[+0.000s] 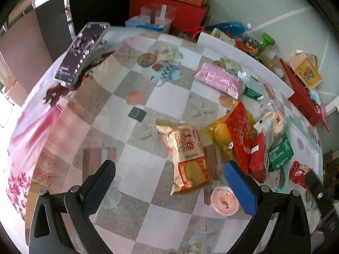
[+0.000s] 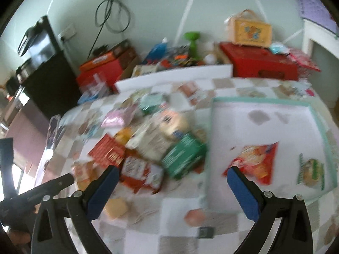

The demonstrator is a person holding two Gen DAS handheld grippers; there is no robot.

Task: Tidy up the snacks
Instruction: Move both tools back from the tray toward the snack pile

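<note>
One gold-and-orange snack bag lies flat on the checkered counter, its long axis running from upper left to lower right at frame centre, between the spread blue pads of the empty left hand-held gripper. The right hand-held gripper also gapes empty.

On my left feed I count one tan-and-orange plastic bread bag, one pink foil packet, two green packets, one yellow bag and one round pink jelly cup; on my right feed, two packets on the white tray: one red, one green-and-white
</note>
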